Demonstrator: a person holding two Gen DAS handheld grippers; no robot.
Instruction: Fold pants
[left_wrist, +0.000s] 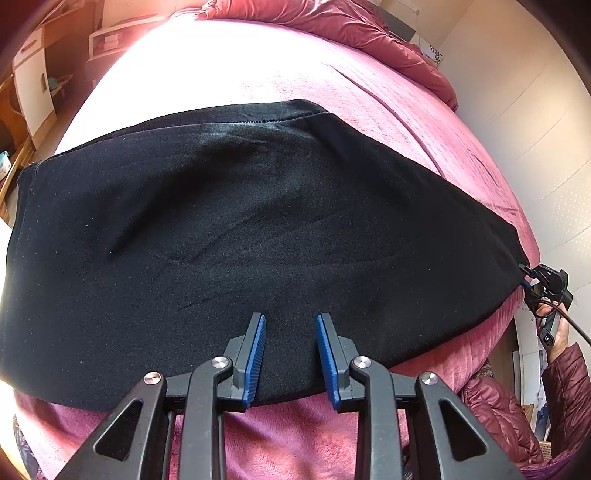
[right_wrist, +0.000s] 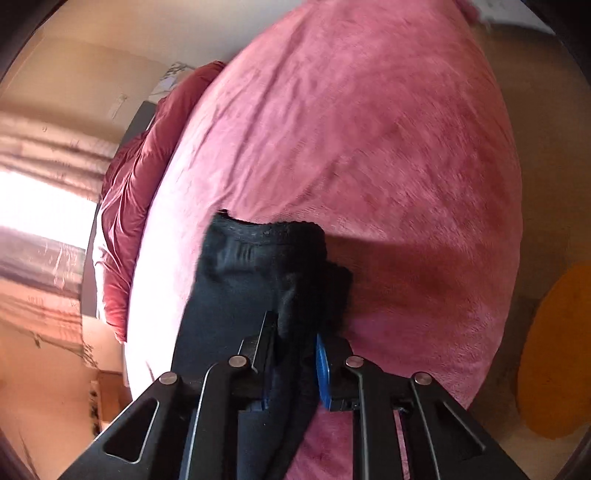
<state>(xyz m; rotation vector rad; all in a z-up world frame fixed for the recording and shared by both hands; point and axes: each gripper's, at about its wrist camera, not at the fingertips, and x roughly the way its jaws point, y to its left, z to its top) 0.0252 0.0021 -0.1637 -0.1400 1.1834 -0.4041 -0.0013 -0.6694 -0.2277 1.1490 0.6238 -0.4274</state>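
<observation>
Black pants (left_wrist: 236, 236) lie spread across a pink bedspread (left_wrist: 332, 85), folded lengthwise, waistband at the left. My left gripper (left_wrist: 291, 325) is open and empty, hovering over the near edge of the pants at their middle. My right gripper (right_wrist: 295, 339) is shut on the leg end of the pants (right_wrist: 258, 266) and holds it bunched above the bed. In the left wrist view the right gripper (left_wrist: 526, 275) shows at the far right, pinching the tip of the pants.
A crumpled dark red duvet (left_wrist: 369, 29) lies along the far side of the bed. Wooden furniture (left_wrist: 26, 92) stands at the left. A wall runs along the right. An orange rug (right_wrist: 554, 350) lies on the floor.
</observation>
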